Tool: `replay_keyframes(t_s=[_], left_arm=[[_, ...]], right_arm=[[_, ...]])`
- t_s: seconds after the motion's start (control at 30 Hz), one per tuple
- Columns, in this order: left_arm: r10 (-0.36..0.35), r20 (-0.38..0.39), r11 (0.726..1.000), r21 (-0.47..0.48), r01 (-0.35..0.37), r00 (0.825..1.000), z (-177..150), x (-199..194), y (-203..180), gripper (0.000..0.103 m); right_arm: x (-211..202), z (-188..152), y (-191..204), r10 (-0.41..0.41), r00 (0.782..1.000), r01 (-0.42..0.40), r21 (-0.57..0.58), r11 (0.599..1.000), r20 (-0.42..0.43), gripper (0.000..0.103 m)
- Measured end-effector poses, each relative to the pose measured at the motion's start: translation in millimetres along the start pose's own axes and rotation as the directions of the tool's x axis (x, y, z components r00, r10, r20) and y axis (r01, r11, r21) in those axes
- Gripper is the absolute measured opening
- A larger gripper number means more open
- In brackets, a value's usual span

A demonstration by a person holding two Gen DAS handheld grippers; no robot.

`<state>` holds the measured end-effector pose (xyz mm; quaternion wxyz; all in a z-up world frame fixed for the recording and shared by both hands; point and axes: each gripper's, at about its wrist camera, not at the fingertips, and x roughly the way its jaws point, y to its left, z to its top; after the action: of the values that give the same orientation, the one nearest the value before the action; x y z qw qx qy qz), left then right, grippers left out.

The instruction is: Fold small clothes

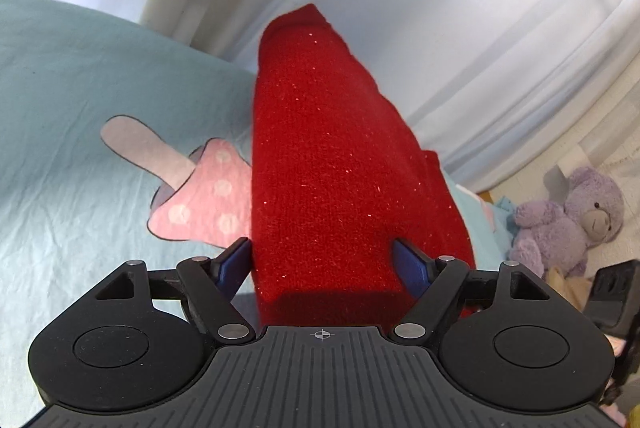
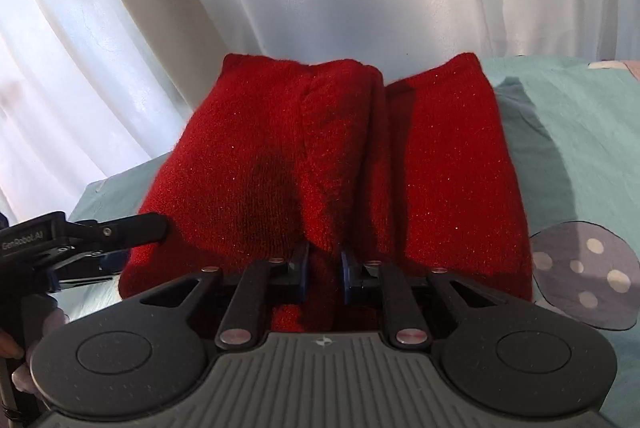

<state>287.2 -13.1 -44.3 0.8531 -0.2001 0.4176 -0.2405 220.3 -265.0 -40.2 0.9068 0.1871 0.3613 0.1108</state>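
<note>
Red knit garment [image 2: 320, 168]: lies on the bed's pale blue sheet [image 1: 80, 88], bunched into thick lengthwise folds, close to the white curtain [image 2: 120, 48] behind it.
Right claw [image 2: 323, 274]: clenched on a raised ridge of the knit, between the two halves, at the garment's near edge.
Left claw [image 1: 320, 262]: spread wide, its blue pads either side of one red fold; the cloth fills the gap, but the pads do not look pressed in.
Step in hand: judged mid-fold, the garment gathered lengthwise and one claw placing itself.
Next move calls for: the left claw closing on its fold, then both lifting together so the thick knit turns over evenly without slipping.
Surroundings: mushroom print [image 1: 192, 188] on the sheet beside the garment; purple teddy bear [image 1: 572, 220] well apart at the bedside.
</note>
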Motion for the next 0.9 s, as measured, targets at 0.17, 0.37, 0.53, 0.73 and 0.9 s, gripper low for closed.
replay_keyframes(t_s=[0.17, 0.37, 0.53, 0.73, 0.9], left_arm=[[-0.013, -0.009, 0.999, -0.03, 0.013, 1.0, 3.2, 0.5, 9.2, 0.082], [-0.003, -0.005, 1.0, -0.01, 0.003, 1.0, 1.2, 0.7, 4.6, 0.083], [0.007, -0.006, 1.0, -0.005, -0.007, 1.0, 0.0, 0.7, 2.3, 0.084], [0.011, -0.005, 1.0, 0.0, -0.011, 1.0, -3.0, -6.6, 0.9, 0.084], [-0.016, 0.015, 0.996, 0.086, 0.015, 1.0, -19.7, -39.5, -14.0, 0.085]], right_arm=[[-7.1, 30.0, -15.2, -0.004, 0.999, 0.0, 0.077, 0.997, 0.053, 0.06], [36.8, 49.9, -28.6, 0.131, 0.99, -0.119, 0.194, 0.974, -0.051, 0.067], [62.9, 60.9, -8.2, 0.148, 0.986, -0.137, 0.138, 0.981, -0.074, 0.069], [57.3, 58.9, 31.3, 0.079, 0.997, -0.08, -0.092, 0.993, -0.017, 0.027], [18.4, 56.0, 61.7, -0.065, 0.983, 0.116, -0.299, 0.947, 0.173, 0.021]])
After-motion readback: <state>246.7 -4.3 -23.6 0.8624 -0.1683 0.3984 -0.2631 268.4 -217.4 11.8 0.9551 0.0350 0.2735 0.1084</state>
